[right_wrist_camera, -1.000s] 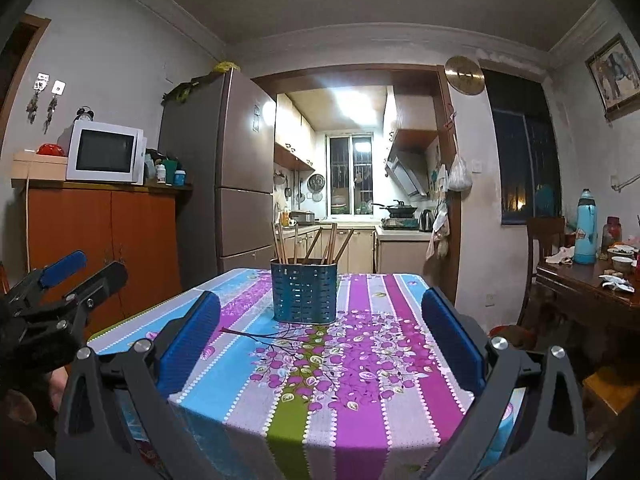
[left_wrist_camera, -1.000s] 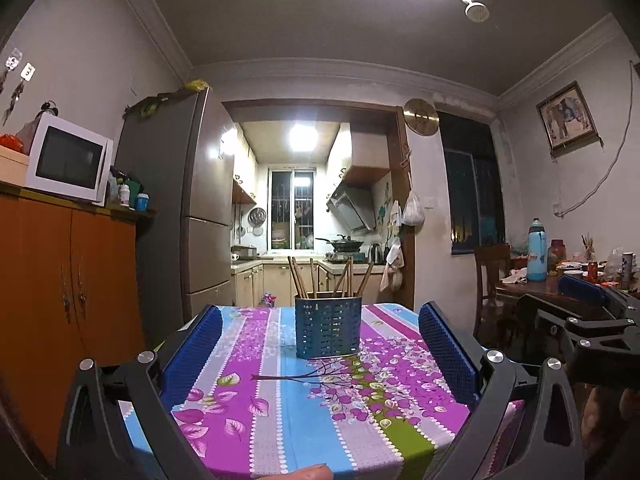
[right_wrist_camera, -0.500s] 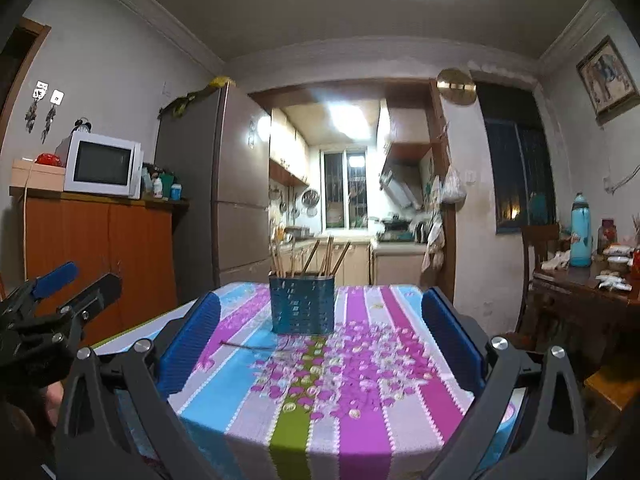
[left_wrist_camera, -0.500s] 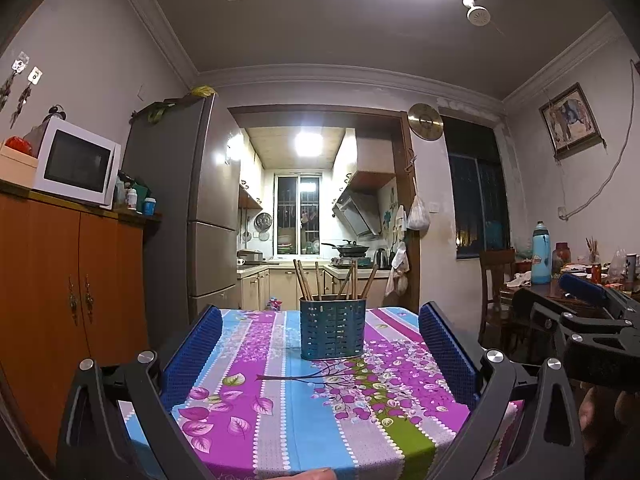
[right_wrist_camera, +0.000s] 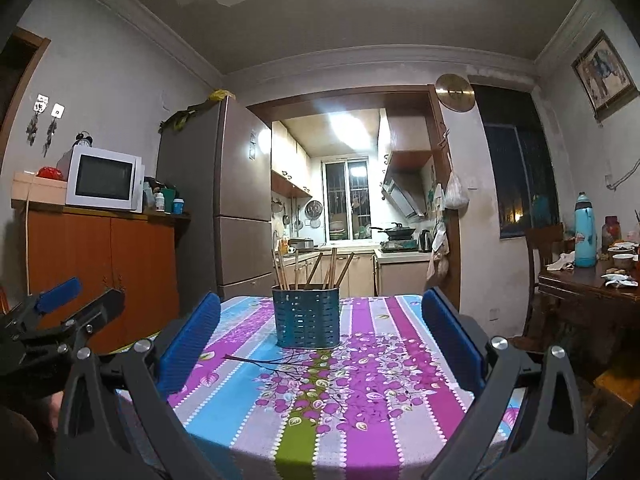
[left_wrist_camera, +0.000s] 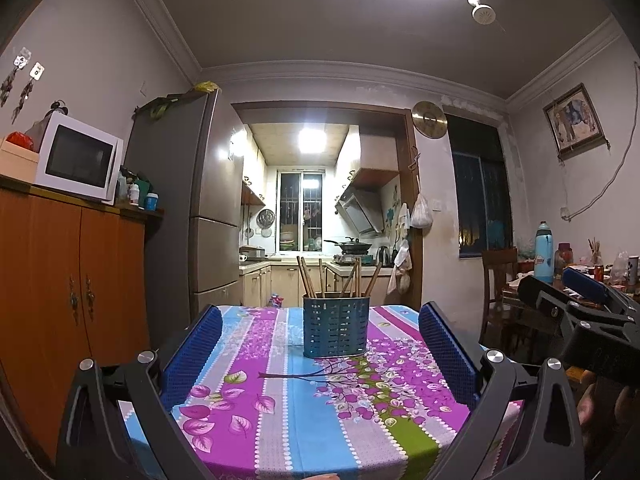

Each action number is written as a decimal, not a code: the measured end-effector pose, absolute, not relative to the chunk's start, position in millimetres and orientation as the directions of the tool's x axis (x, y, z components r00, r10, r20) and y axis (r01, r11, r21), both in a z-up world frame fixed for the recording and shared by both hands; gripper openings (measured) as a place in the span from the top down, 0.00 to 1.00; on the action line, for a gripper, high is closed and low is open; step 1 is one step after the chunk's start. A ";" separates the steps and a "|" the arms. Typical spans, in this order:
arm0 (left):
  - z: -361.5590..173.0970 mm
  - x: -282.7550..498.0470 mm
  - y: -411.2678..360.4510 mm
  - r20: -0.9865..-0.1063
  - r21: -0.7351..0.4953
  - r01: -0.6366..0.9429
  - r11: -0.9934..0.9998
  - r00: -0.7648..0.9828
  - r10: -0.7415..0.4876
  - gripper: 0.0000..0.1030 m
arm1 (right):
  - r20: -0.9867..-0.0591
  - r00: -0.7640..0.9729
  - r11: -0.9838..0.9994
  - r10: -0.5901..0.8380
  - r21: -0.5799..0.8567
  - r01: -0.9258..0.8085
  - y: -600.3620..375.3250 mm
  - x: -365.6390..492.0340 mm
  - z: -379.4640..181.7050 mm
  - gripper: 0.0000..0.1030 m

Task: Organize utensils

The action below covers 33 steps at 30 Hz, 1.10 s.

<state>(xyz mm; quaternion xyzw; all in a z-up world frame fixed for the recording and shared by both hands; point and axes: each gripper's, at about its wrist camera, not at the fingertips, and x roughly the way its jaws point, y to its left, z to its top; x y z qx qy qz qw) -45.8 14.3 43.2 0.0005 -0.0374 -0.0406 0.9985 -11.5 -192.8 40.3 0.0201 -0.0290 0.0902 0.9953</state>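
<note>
A blue perforated utensil holder (left_wrist_camera: 335, 327) stands on the far part of a table with a striped floral cloth (left_wrist_camera: 280, 408). Several wooden chopsticks (left_wrist_camera: 320, 276) stand in it. It also shows in the right wrist view (right_wrist_camera: 306, 317), with its chopsticks (right_wrist_camera: 316, 270). My left gripper (left_wrist_camera: 320, 344) is open and empty, held low over the near end of the table. My right gripper (right_wrist_camera: 320, 336) is open and empty, beside the left one, and shows at the right of the left wrist view (left_wrist_camera: 580, 312). The left gripper shows at the left of the right wrist view (right_wrist_camera: 60, 312).
An orange cabinet (left_wrist_camera: 72, 288) with a microwave (left_wrist_camera: 78, 160) stands at the left, a tall fridge (left_wrist_camera: 200, 208) behind it. A dark wooden table (right_wrist_camera: 588, 284) with a blue flask (right_wrist_camera: 585, 232), bowls and a chair stands at the right. The kitchen lies behind the doorway.
Both grippers have tilted up and drawn back a little, so the holder sits lower in both views. Both stay open and empty. Nothing on the table has moved.
</note>
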 end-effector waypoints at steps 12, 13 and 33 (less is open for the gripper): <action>41.5 -38.9 10.8 0.058 0.009 0.066 0.998 0.996 -0.066 0.05 | 0.043 0.979 0.979 0.199 0.031 -0.200 -190.3 -9.5 38.5 0.05; 41.2 -38.2 10.4 0.057 0.011 0.062 0.998 0.996 -0.063 0.05 | 0.042 0.979 0.979 0.200 0.032 -0.201 -190.3 -9.4 38.4 0.05; 39.3 -21.0 -0.6 0.012 0.039 0.080 0.996 0.997 -0.080 0.05 | 0.022 0.979 0.979 0.201 0.033 -0.201 -193.0 -3.2 36.1 0.05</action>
